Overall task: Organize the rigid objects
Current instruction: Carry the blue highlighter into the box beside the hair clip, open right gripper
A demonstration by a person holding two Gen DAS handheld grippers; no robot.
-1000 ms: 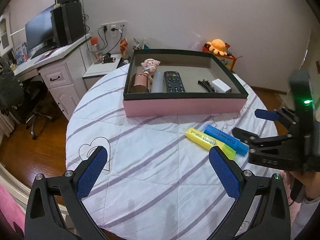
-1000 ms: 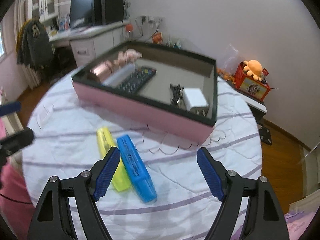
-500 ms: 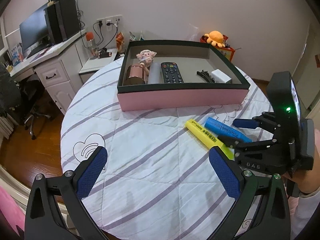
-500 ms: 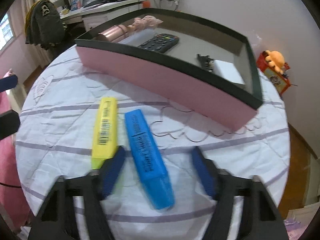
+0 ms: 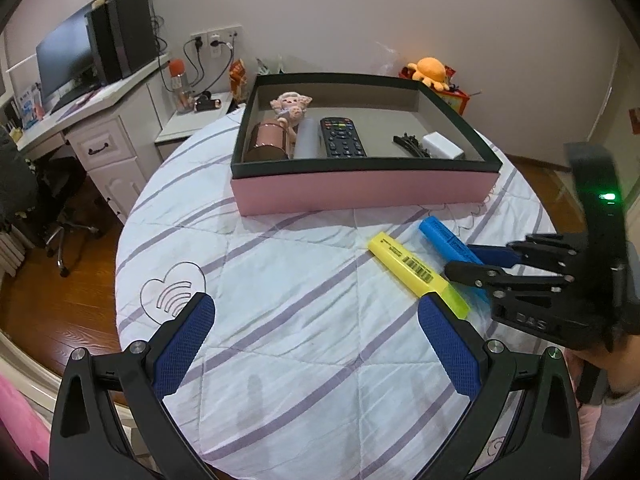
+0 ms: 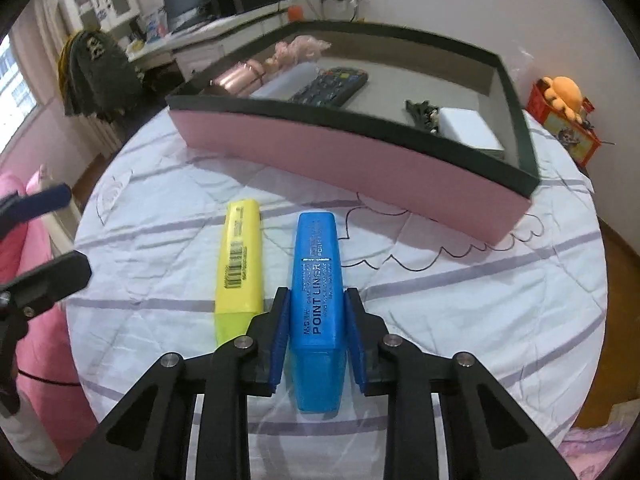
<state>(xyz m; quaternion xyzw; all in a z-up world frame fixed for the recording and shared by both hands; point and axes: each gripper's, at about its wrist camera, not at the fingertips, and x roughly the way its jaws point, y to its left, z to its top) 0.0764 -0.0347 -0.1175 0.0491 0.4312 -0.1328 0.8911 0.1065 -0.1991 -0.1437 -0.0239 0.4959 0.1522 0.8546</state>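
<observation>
A blue highlighter (image 6: 318,280) lies on the striped tablecloth, with a yellow highlighter (image 6: 239,264) beside it on its left. My right gripper (image 6: 318,320) is shut on the blue highlighter's near half, its pads (image 6: 280,332) against both sides. In the left wrist view the right gripper (image 5: 476,262) shows at the right, on the blue highlighter (image 5: 442,238), next to the yellow one (image 5: 416,274). My left gripper (image 5: 320,344) is open and empty above the near part of the table. The pink box (image 5: 360,194) stands beyond.
The box holds a remote (image 5: 342,138), a copper cylinder (image 5: 268,146), a pink figurine (image 5: 290,106), a grey tube, black clips and a white block (image 5: 442,146). A desk with a monitor (image 5: 68,60) stands at the left. An orange plush (image 5: 430,70) sits behind the box.
My right gripper has come down over the blue highlighter and closed on it. The left gripper has stayed open, its view shifting slightly.
</observation>
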